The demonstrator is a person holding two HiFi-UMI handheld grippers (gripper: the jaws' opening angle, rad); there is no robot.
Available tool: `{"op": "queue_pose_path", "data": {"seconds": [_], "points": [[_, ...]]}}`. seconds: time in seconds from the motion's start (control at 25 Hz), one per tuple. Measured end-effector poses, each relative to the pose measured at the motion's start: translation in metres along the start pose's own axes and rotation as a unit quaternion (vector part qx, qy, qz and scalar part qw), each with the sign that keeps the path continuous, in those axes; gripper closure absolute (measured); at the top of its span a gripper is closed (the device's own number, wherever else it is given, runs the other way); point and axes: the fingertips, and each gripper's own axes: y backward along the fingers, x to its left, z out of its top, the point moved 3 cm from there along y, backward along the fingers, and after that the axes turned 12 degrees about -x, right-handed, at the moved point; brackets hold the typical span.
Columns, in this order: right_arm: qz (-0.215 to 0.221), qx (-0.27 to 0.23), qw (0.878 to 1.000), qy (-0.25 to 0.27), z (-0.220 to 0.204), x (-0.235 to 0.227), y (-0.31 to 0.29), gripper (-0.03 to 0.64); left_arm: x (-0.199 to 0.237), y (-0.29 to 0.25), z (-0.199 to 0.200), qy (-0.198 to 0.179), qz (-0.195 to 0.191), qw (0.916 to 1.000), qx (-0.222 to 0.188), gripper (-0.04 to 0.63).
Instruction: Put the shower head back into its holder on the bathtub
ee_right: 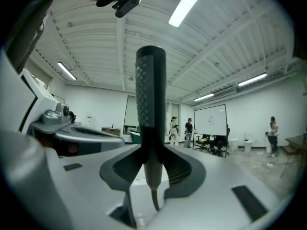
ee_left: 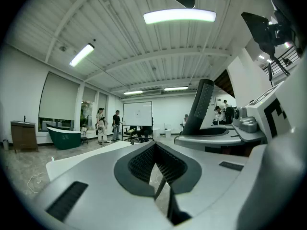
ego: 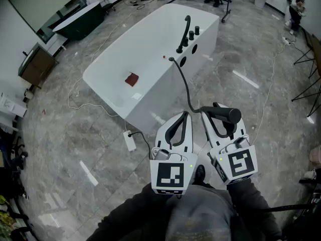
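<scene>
The black stick-shaped shower head [ego: 226, 115] lies crosswise in my right gripper [ego: 213, 113], which is shut on its handle. In the right gripper view the shower head [ee_right: 151, 90] stands up between the pads of that gripper [ee_right: 152, 169]. Its black hose [ego: 184, 84] runs up to the near rim of the white bathtub [ego: 115, 69]. Black tap fittings [ego: 188, 34] stand on the tub's right rim; I cannot tell which one is the holder. My left gripper [ego: 185, 116] hangs beside the right one, shut and holding nothing. In its own view the left gripper [ee_left: 154, 150] has its jaws together.
A red item [ego: 132, 79] lies inside the tub. A white power strip [ego: 130, 140] and cables lie on the marble floor. A dark green tub [ego: 80, 19] and a wooden cabinet [ego: 36, 64] stand far left. A person [ego: 297, 9] sits far right.
</scene>
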Motion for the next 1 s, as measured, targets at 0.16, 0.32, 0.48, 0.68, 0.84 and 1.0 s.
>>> {"op": "queue_pose_path", "data": {"seconds": [0.16, 0.32, 0.48, 0.68, 0.84, 1.0], "points": [[-0.009, 0.005, 1.0, -0.002, 0.003, -0.008, 0.002, 0.476, -0.006, -0.002, 0.001, -0.001, 0.0, 1.0, 0.002, 0.592], [0.002, -0.006, 1.0, -0.002, 0.002, -0.015, 0.006, 0.476, -0.013, -0.007, 0.0, -0.007, 0.003, 1.0, 0.003, 0.592], [0.001, 0.001, 1.0, -0.009, -0.001, -0.022, 0.009, 0.476, -0.021, -0.01, -0.004, -0.011, 0.006, 0.9999, 0.008, 0.592], [0.019, -0.024, 0.999, -0.029, 0.007, -0.028, 0.014, 0.476, -0.028, -0.012, -0.009, -0.014, 0.019, 0.9996, 0.013, 0.592], [0.024, -0.022, 0.999, -0.016, 0.019, -0.041, 0.017, 0.476, -0.035, -0.015, -0.008, -0.018, 0.037, 0.9991, 0.012, 0.592], [0.044, -0.037, 0.998, -0.024, 0.023, -0.05, 0.019, 0.476, -0.036, -0.016, -0.009, -0.018, 0.064, 0.9978, 0.01, 0.592]]}}
